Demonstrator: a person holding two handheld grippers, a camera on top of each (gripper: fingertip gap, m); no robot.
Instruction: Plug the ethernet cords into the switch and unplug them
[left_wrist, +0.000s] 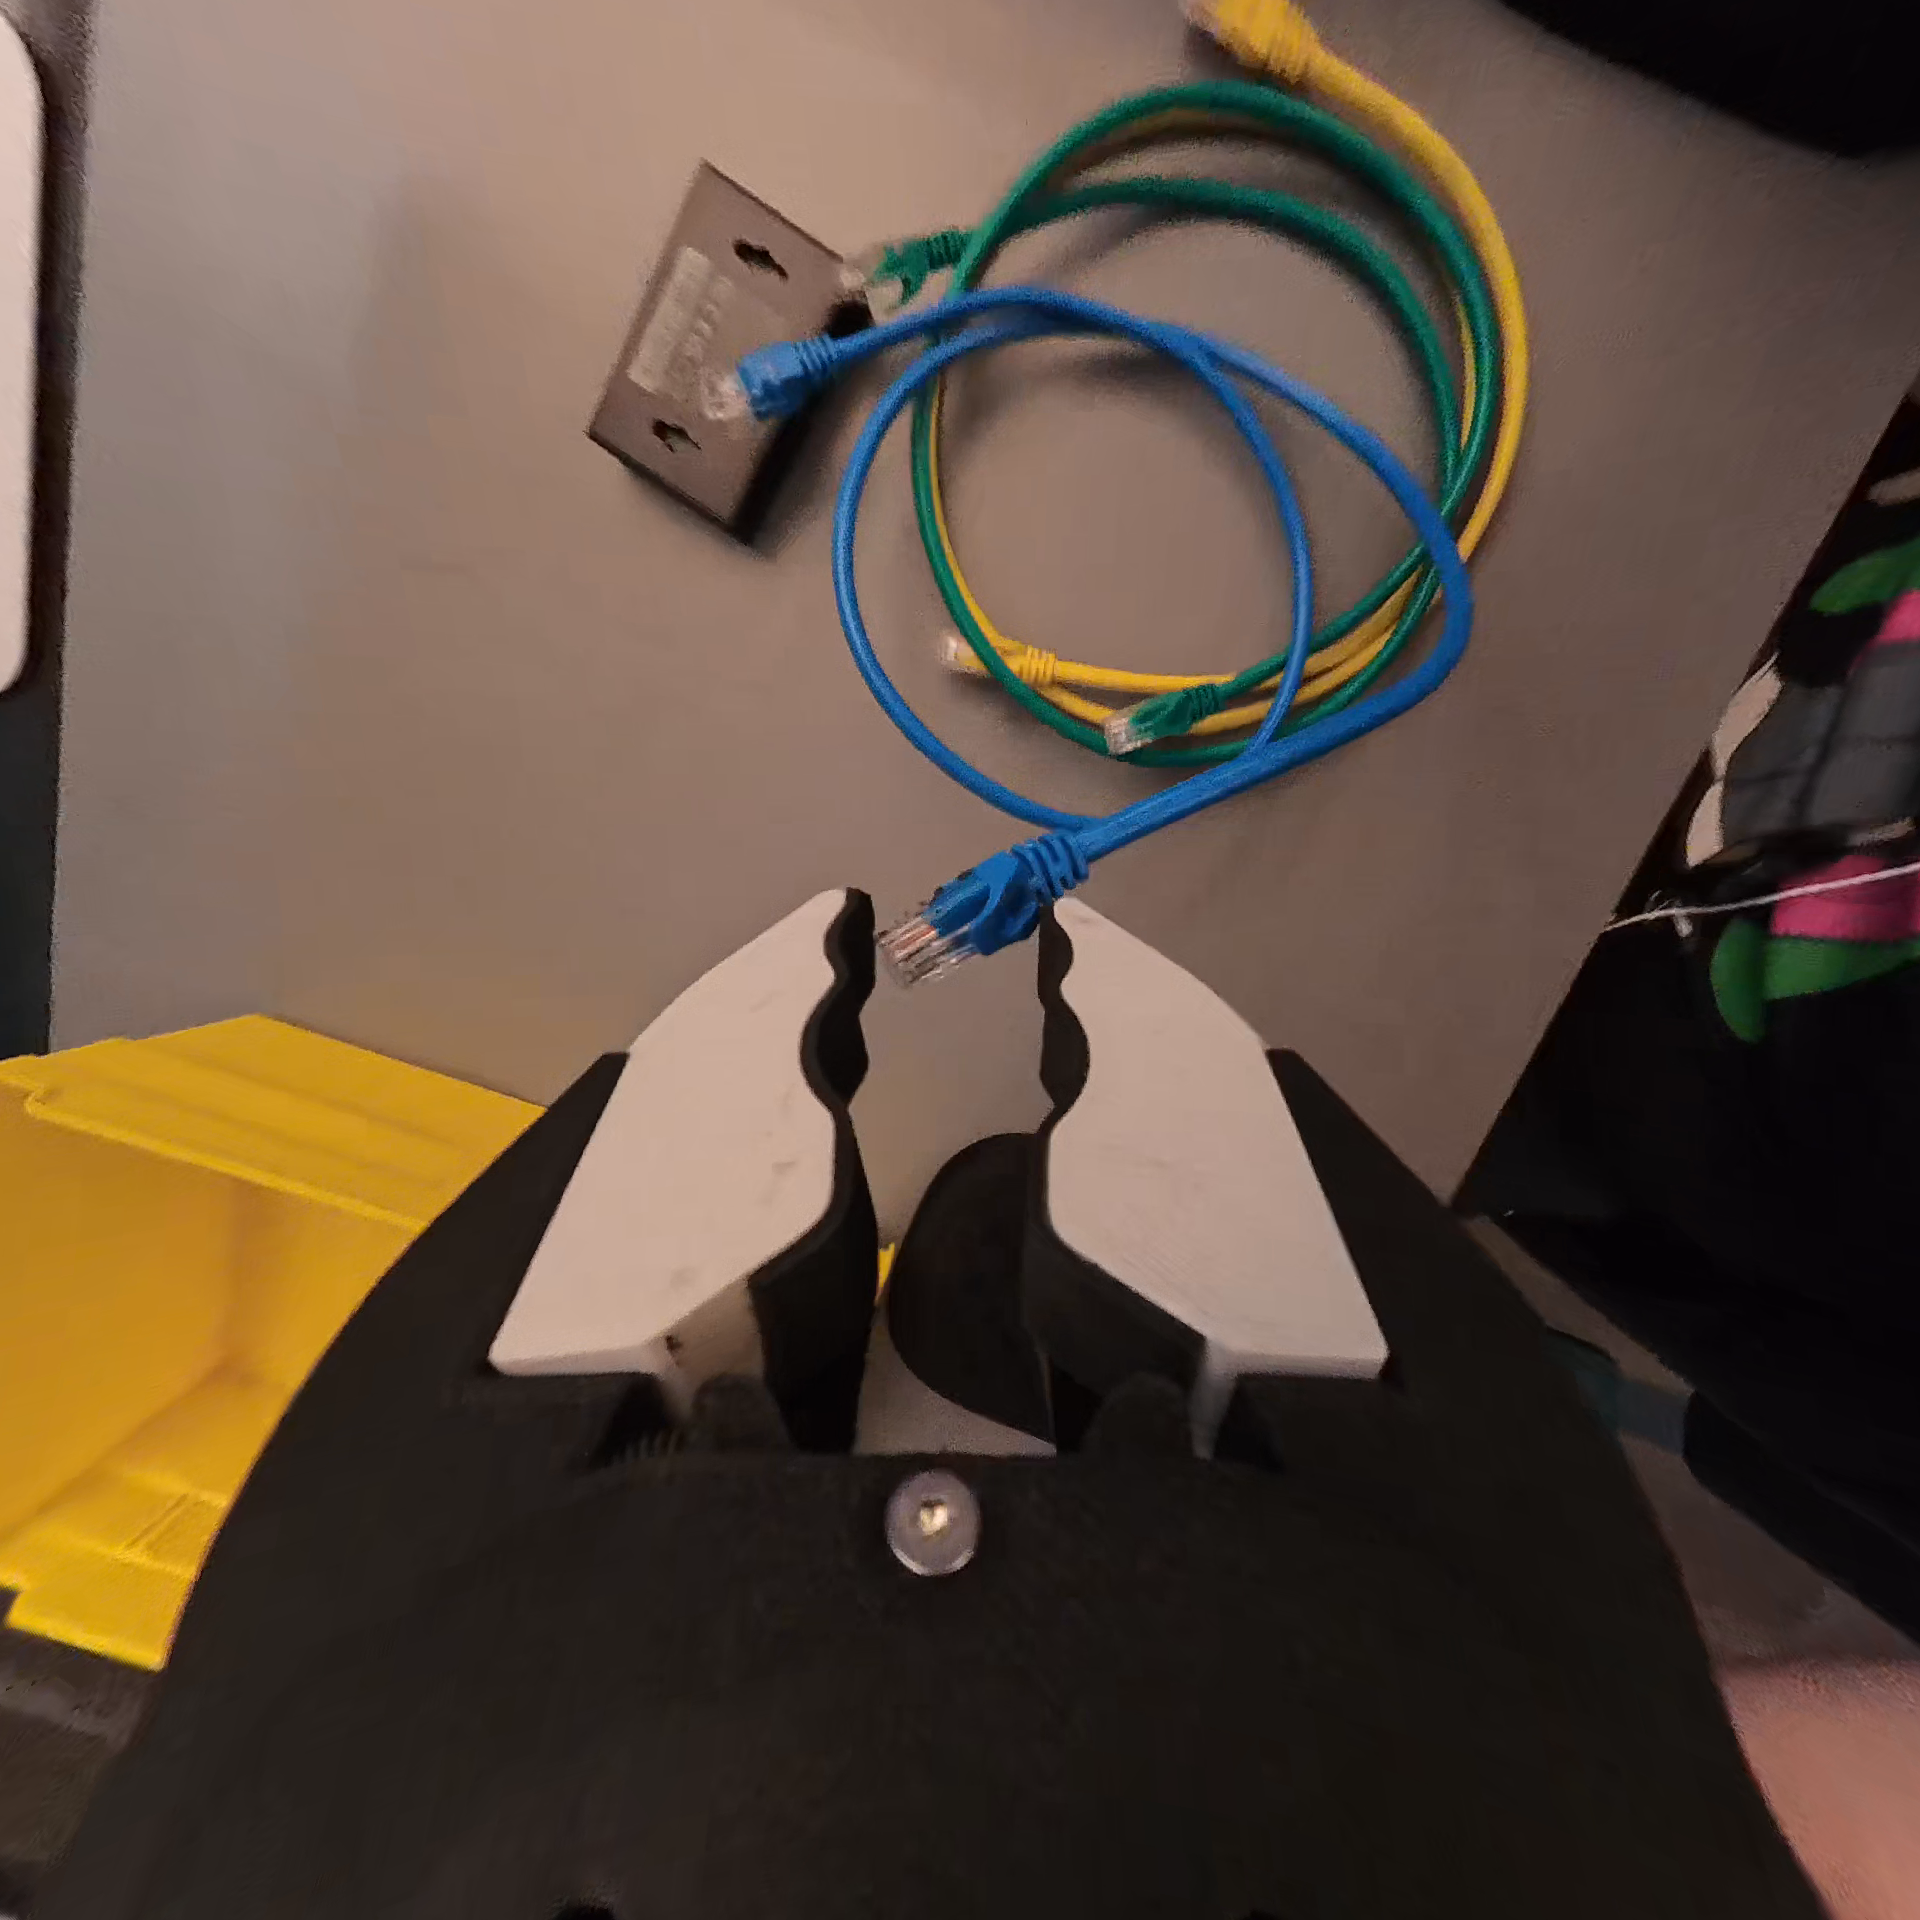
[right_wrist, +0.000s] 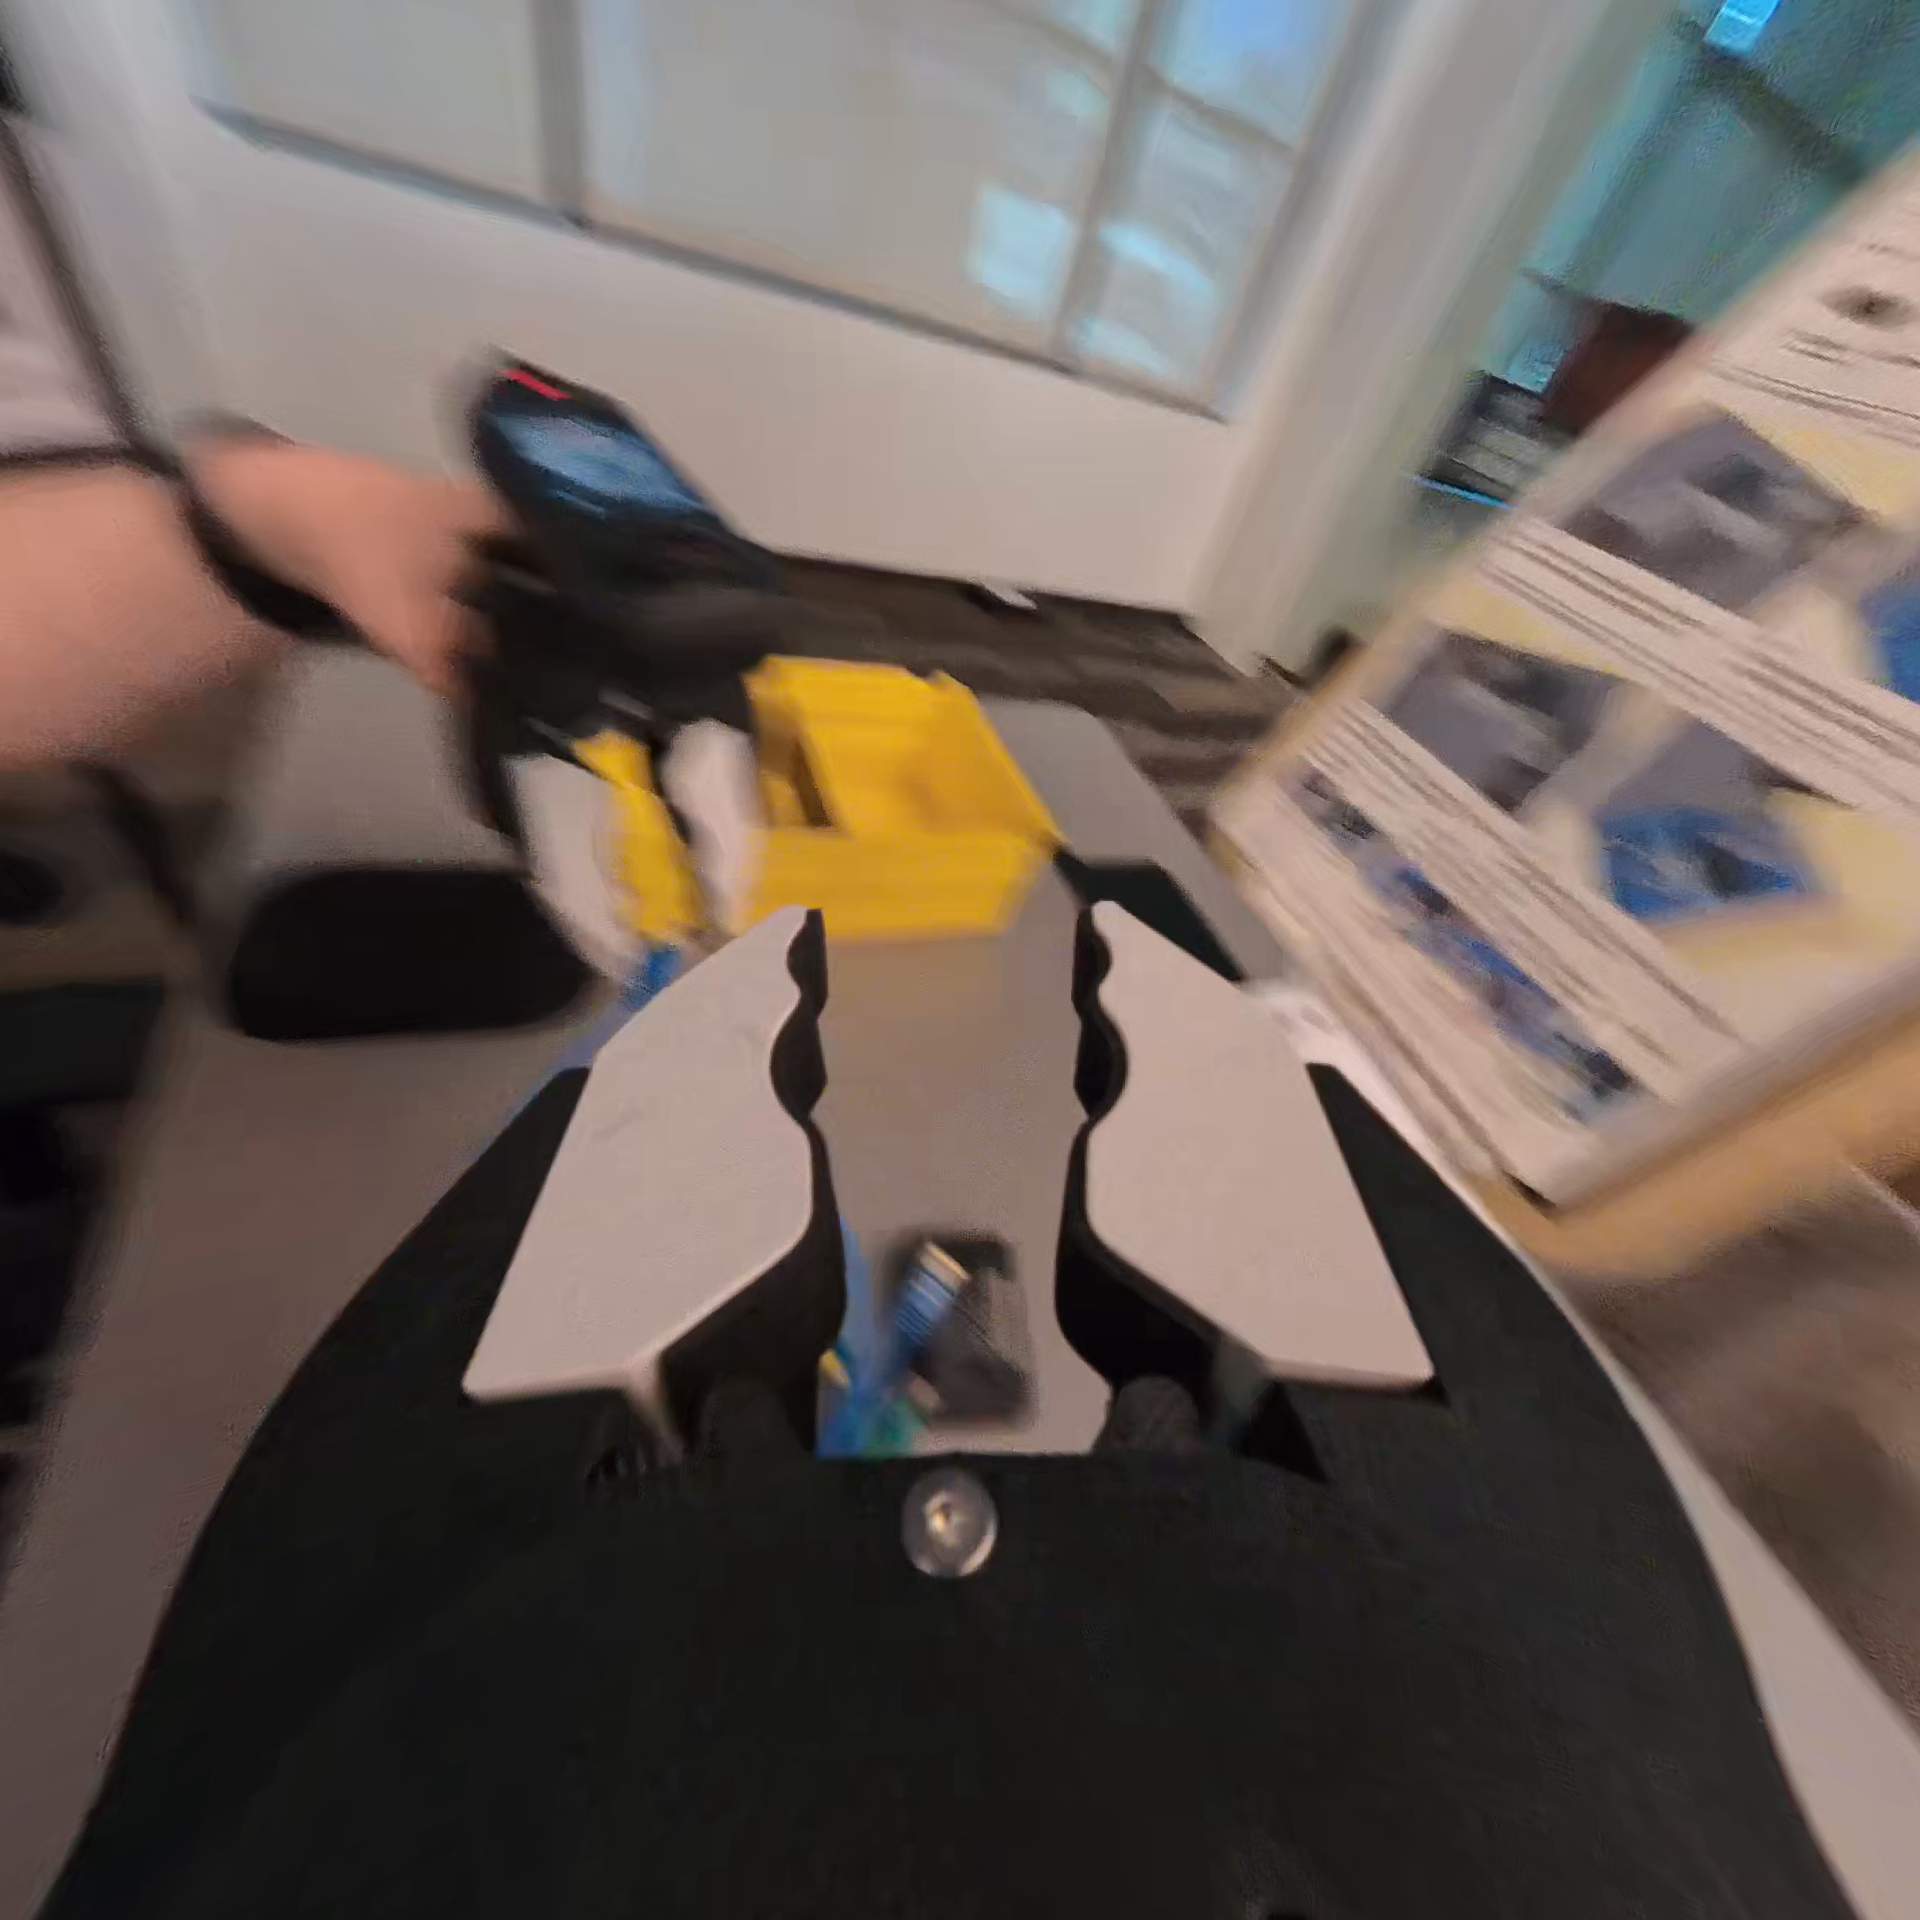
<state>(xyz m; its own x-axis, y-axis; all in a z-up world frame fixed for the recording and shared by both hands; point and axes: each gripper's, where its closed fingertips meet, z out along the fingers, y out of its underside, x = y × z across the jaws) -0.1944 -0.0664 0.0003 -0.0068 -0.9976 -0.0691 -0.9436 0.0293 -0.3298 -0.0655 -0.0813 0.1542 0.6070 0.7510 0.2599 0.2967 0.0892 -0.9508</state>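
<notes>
Ethernet cords in blue (left_wrist: 1143, 582), green (left_wrist: 1351, 260) and yellow (left_wrist: 1455, 208) lay coiled on the grey table (left_wrist: 364, 623) beside the dark switch (left_wrist: 717, 353), which had a blue plug resting on it and a green plug at its edge. We held our left claw (left_wrist: 956, 935) part open around the blue cord's free plug (left_wrist: 961, 920), not clamped. Our right claw (right_wrist: 951, 940) was spread wide and empty; in its blurred view, the yellow box (right_wrist: 914, 800) seemed to sit ahead.

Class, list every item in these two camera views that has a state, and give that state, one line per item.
Left gripper: open, the blue cord's near plug between its fingertips, ungripped.
Right gripper: open, empty.
Small black network switch: lying on the grey table, underside up.
Blue ethernet cord: coiled, far plug at the switch; seating unclear.
Green ethernet cord: looped, one plug by the switch.
Yellow ethernet cord: unplugged, loose.
</notes>
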